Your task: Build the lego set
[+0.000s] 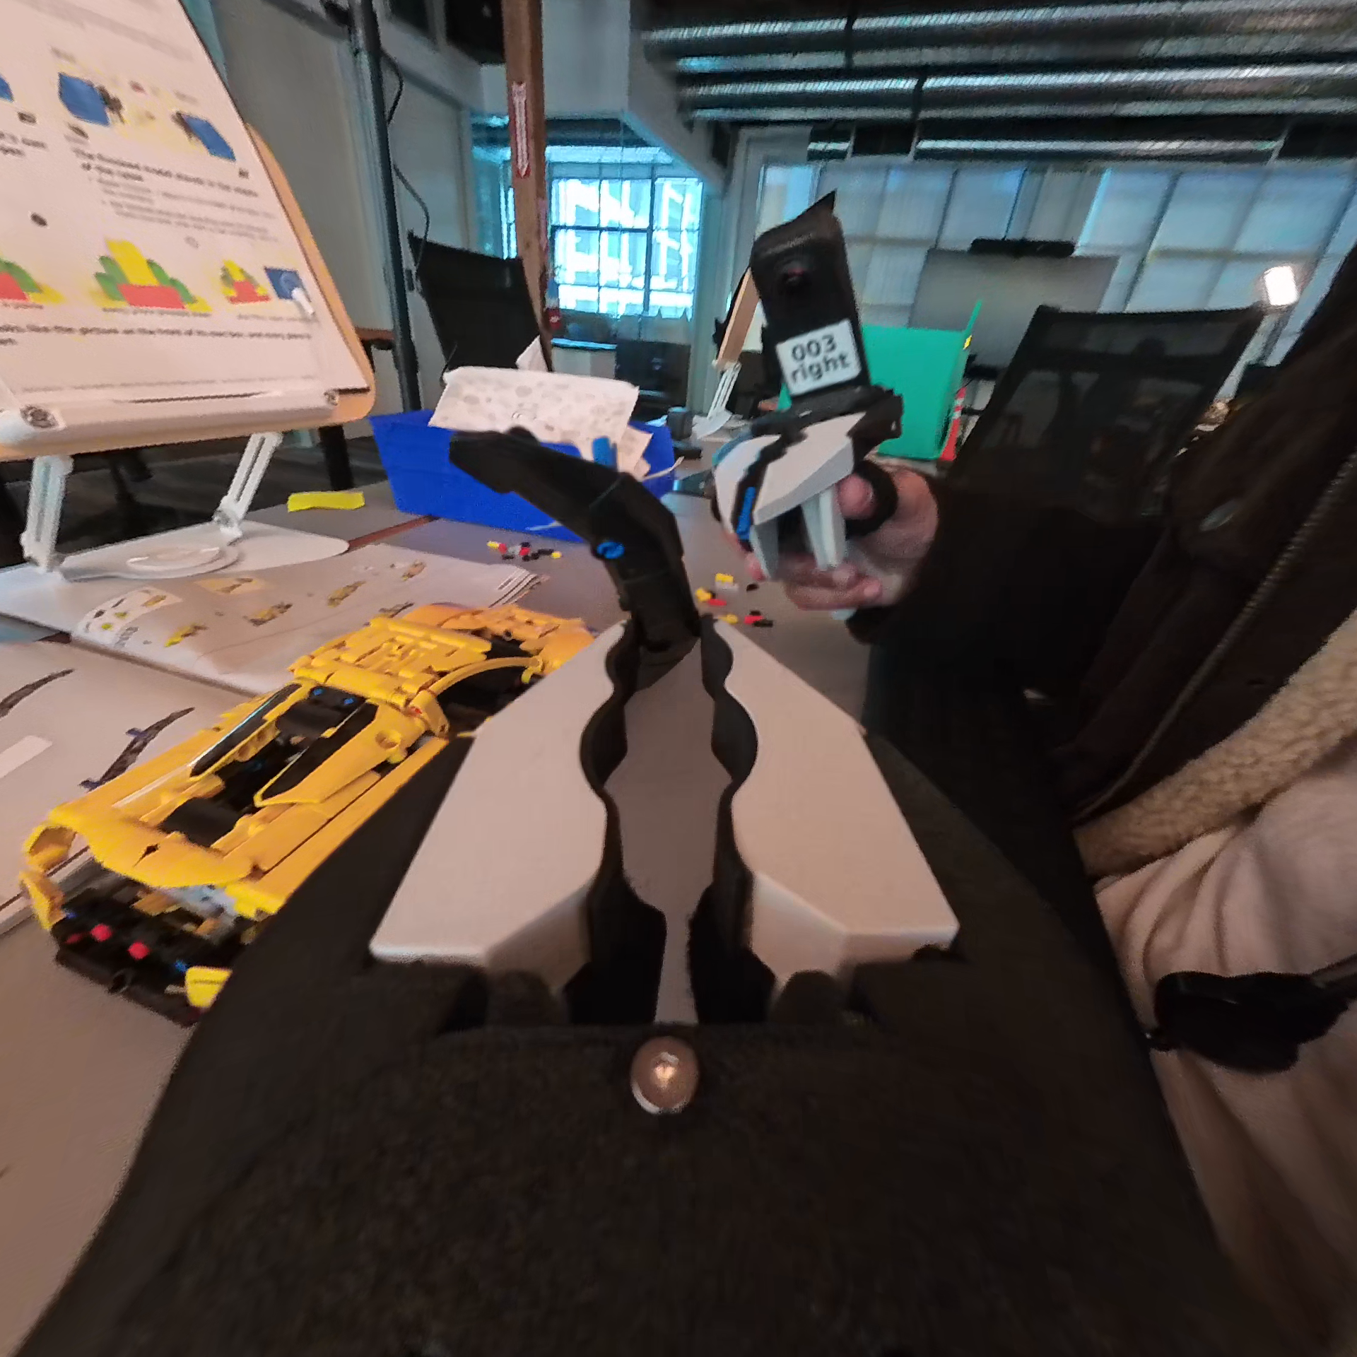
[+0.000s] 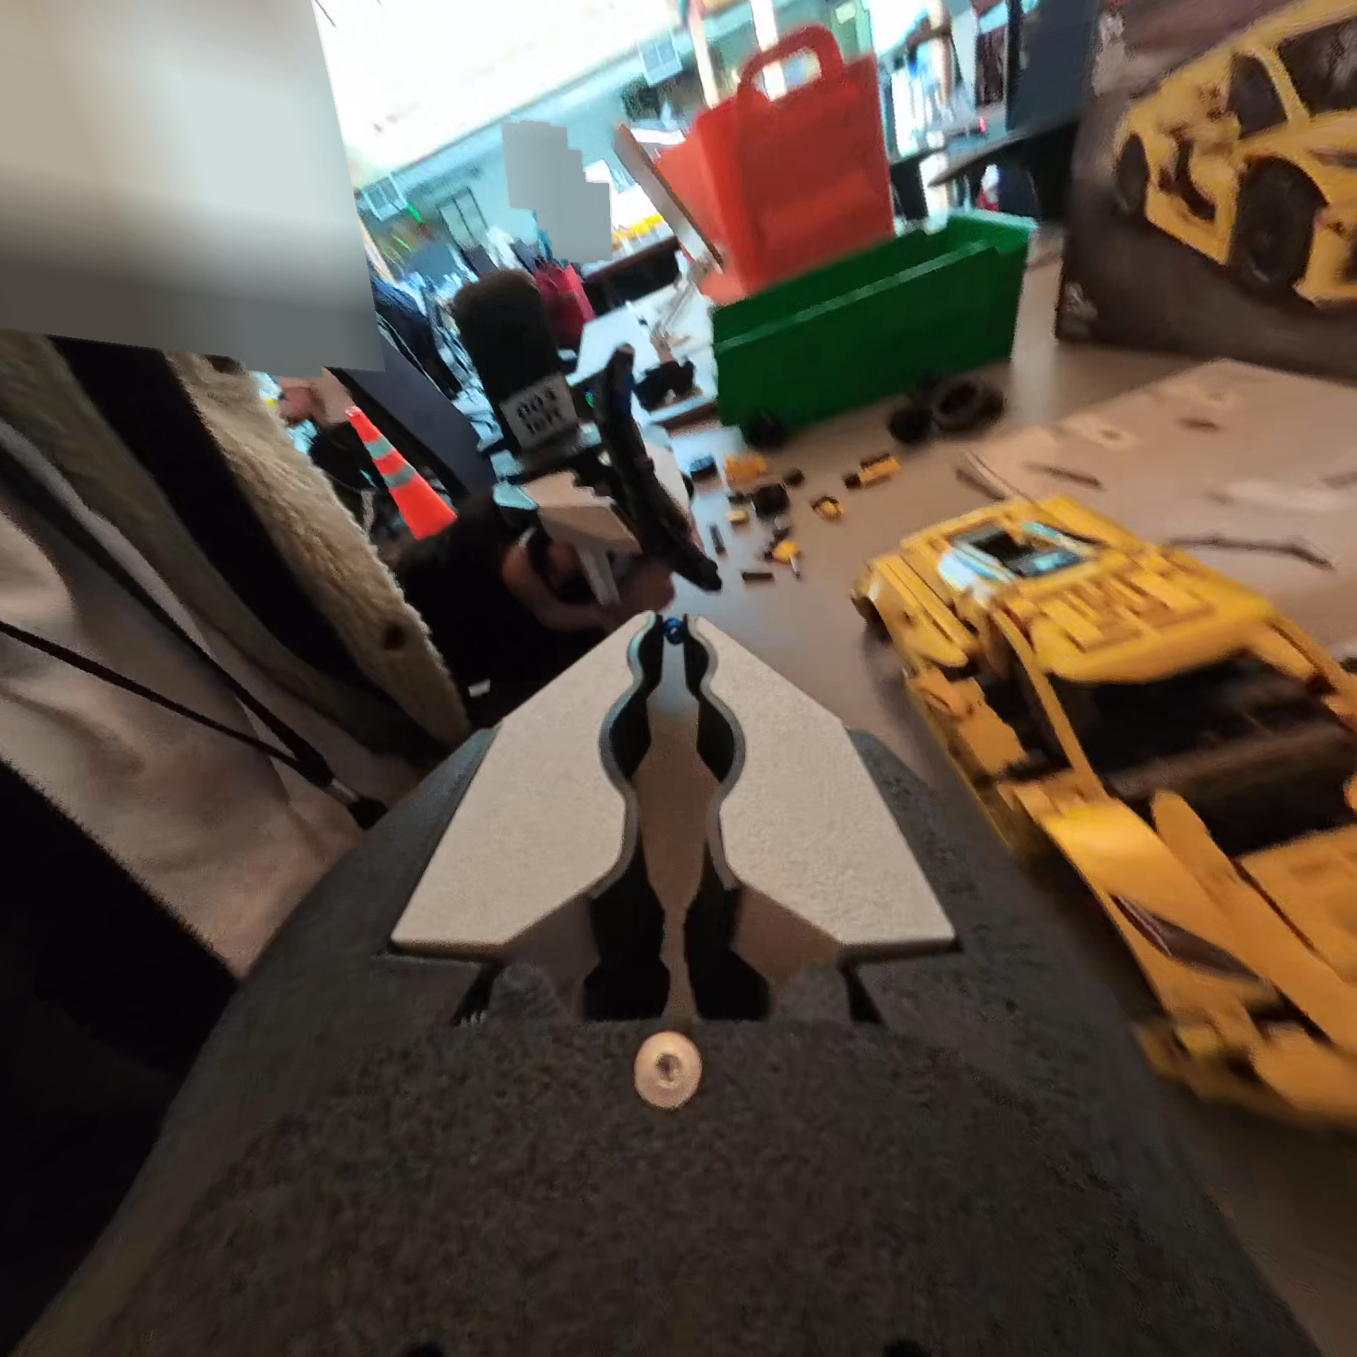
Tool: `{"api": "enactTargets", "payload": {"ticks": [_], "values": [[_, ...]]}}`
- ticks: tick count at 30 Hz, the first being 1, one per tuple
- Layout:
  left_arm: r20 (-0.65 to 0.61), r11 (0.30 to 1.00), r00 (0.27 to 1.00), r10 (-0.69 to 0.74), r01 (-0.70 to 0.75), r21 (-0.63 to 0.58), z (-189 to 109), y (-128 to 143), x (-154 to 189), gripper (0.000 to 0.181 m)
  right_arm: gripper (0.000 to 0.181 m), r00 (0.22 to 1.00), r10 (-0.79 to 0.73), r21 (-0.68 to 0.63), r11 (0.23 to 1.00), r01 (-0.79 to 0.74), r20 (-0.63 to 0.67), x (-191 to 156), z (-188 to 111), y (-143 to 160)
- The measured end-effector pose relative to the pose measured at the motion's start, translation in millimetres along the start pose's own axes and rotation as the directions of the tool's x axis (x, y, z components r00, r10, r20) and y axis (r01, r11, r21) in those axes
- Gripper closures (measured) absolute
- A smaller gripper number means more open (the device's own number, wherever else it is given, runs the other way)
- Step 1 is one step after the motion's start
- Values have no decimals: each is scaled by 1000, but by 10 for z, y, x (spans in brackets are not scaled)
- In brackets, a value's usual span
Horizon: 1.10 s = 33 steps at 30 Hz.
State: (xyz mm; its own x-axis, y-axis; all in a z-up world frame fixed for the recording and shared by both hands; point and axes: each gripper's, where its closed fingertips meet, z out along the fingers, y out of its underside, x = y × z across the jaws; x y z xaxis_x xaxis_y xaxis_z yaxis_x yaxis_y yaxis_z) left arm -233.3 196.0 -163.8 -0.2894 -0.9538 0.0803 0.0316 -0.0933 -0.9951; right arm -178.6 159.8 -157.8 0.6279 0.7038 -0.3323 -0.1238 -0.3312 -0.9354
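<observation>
While the yellow car (image 1: 294, 771) sits on the desk (image 1: 88, 1101), the left tool (image 1: 664, 631) is clamped on a curved black panel (image 1: 587, 521) held up in the air, and the right tool (image 2: 672, 630) pinches a small blue pin (image 2: 672, 631). I judge the pin is meant for the panel: keep the panel steady, line the pin up squarely with its hole, then press. Only the right wrist view shows the blue pin, the green bin (image 2: 866, 330) and loose tyres (image 2: 947, 411); only the left shows the instruction board (image 1: 147, 220).

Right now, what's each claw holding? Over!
Left gripper shut on black curved piece. Right gripper pinching small blue pin. Yellow car on table, untouched. Nothing between them.
</observation>
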Motion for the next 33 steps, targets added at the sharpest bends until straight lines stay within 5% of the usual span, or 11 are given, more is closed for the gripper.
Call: {"api": "enactTargets", "payload": {"ticks": [11, 26, 33], "values": [[-94, 999, 995, -36, 39, 33, -9, -60, 139, 165, 177, 993, -88, 19, 996, 86, 76, -192, 627, -88], [-98, 999, 995, -37, 33, -42, 13, 58, 151, 165, 177, 994, -80, -75, 994, 86, 72, -135, 713, 77], [-125, 984, 992, 35, -56, -167, 79, 277, 255, 165, 176, 980, -176, -344, 918, 197, 93, -135, 616, 295]]}}
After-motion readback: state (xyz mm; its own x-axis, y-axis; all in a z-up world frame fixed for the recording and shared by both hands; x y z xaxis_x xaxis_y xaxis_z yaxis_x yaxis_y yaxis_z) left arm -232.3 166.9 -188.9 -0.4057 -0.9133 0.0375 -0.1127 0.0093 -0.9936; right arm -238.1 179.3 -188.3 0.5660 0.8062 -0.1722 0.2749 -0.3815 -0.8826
